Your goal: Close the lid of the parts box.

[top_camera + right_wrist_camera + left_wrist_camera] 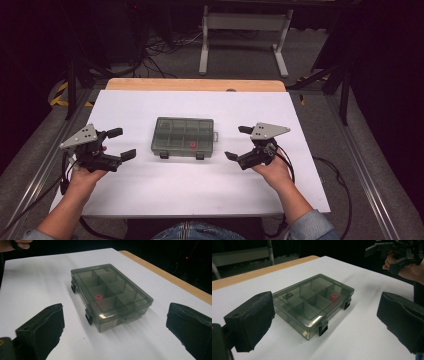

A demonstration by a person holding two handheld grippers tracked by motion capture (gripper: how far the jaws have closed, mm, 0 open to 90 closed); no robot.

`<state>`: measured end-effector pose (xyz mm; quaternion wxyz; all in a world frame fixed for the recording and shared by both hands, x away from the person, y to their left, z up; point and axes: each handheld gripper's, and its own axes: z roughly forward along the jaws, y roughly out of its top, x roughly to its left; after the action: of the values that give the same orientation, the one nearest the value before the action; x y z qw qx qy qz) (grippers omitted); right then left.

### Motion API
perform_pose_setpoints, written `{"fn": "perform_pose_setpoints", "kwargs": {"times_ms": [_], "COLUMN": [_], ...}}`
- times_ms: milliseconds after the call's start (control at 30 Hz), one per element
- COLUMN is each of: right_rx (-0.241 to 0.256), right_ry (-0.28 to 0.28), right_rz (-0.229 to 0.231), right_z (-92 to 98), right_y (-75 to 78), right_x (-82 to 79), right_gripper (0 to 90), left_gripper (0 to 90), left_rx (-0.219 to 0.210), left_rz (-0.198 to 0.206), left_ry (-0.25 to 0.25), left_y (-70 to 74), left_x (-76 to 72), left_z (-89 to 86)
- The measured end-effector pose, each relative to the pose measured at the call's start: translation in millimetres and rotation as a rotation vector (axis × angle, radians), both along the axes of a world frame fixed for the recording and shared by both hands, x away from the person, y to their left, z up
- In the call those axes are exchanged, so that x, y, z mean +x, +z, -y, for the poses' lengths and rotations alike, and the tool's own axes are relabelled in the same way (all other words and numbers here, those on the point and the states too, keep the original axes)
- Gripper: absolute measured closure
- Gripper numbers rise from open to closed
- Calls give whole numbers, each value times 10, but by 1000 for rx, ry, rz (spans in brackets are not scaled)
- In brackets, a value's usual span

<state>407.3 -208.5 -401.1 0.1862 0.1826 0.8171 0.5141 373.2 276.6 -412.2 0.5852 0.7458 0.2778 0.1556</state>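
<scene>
Both claws, left and right, gape beside the closed compartment box.

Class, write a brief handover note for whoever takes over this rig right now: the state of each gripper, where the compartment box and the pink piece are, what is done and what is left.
Left gripper: open, empty, to the left of the box, apart from it.
Right gripper: open, empty, to the right of the box, apart from it.
Compartment box: flat on the white table, between the grippers, lid shut, its two black latches on the person's side.
Pink piece: inside the box, in a compartment of the row nearest the latches.
Done: nothing visible; the box is untouched.
Left: probably to undo the latches and lift the lid to reach the pink piece.
</scene>
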Motion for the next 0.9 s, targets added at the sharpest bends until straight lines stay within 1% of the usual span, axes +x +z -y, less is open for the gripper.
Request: {"fn": "perform_pose_setpoints", "kwargs": {"times_ms": [100, 133, 167, 200, 233, 267, 300, 367, 400, 467, 533, 567, 667, 733, 767, 800, 867, 900], "right_rx": [22, 32, 39, 45, 48, 54, 54, 83, 93, 127, 130, 123, 118, 104, 101, 111, 118, 122], "right_ry": [-13, -25, -34, -42, -50, -58, -58, -70, -74, -72, -87, -94, -114, -137, -144, -153, -167, -172], "right_rz": [10, 15, 20, 25, 28, 35, 35, 48, 53, 46, 52, 52, 45, 59, 57, 46, 48, 61], "right_z": [82, 126, 156, 186, 209, 241, 241, 323, 360, 438, 489, 517, 580, 610, 623, 634, 643, 641], "right_y": [-70, -105, -128, -148, -163, -181, -181, -229, -251, -315, -371, -410, -507, -573, -600, -615, -614, -612], "right_x": [-44, -66, -80, -93, -103, -117, -117, -147, -157, -167, -180, -192, -225, -256, -266, -270, -279, -288], "right_gripper": [11, 9, 8, 9, 7, 7, 7, 6, 5, 5, 5, 4, 5, 5, 4, 5, 4, 4], "left_gripper": [24, 24, 24, 24, 24, 24, 24, 24, 24, 24, 24, 24, 24, 24, 24, 24, 24, 24], "left_rx": [-15, -15, -15, -21, -29, -29, -29, -18, -21, -16, -14, -25, -15, -23, -22, -20, -7, -15], "left_rz": [8, 8, 8, 11, 6, 6, 8, 24, 24, 37, 43, 43, 44, 46, 42, 45, 34, 20], "left_ry": [18, 18, 31, 30, 30, 30, 37, 49, 56, 73, 80, 86, 100, 108, 109, 106, 110, 105], "left_y": [-90, -90, -143, -165, -191, -191, -227, -272, -297, -355, -407, -438, -497, -526, -538, -550, -585, -601], "left_x": [-33, -33, -48, -49, -55, -55, -65, -83, -97, -132, -160, -172, -187, -186, -185, -177, -152, -139], "left_z": [-15, -15, -23, -28, -33, -33, -43, -55, -60, -84, -111, -119, -148, -160, -164, -163, -150, -150]}}
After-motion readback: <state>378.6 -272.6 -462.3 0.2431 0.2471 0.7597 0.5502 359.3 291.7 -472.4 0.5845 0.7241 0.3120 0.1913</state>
